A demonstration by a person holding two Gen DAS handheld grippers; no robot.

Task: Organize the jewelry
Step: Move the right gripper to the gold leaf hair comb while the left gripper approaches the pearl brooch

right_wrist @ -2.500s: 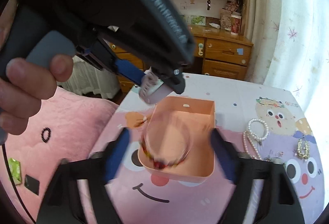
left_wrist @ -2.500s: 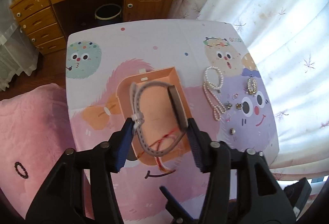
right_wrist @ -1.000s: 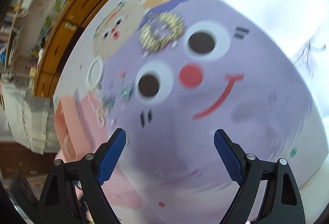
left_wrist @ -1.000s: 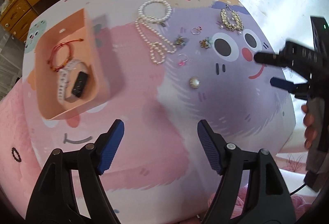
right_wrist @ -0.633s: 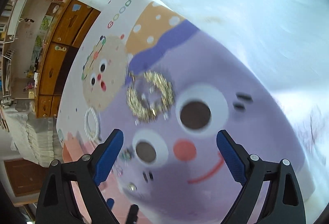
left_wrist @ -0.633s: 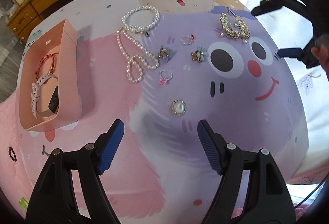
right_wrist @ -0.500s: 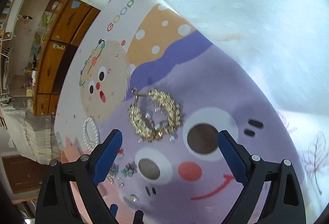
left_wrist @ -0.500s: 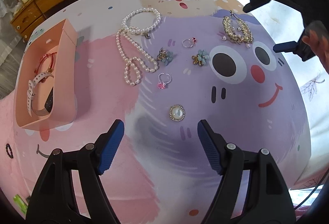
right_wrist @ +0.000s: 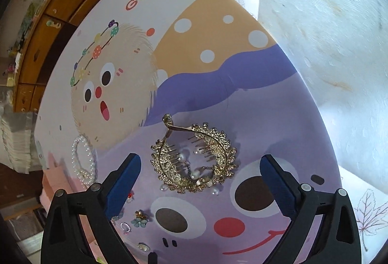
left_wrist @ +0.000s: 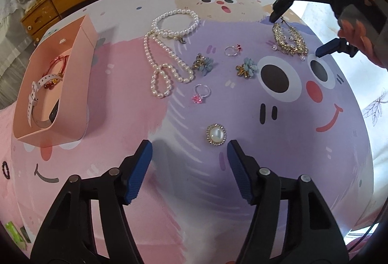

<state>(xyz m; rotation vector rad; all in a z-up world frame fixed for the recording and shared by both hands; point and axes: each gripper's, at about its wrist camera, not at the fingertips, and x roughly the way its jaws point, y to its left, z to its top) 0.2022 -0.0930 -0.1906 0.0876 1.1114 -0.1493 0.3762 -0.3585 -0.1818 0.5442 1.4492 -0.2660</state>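
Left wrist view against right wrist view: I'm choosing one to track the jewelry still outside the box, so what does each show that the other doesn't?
Only the left wrist view shows the inside of the pink box, with a watch and red bracelet in it, the long pearl necklace, the pink-stone ring, and the right hand-held gripper from outside.

Only the right wrist view shows the gold hair comb's teeth and dangling pearls up close.

Both show the comb, pearl bracelet, blue flower earrings, oval brooch and cartoon table cover.
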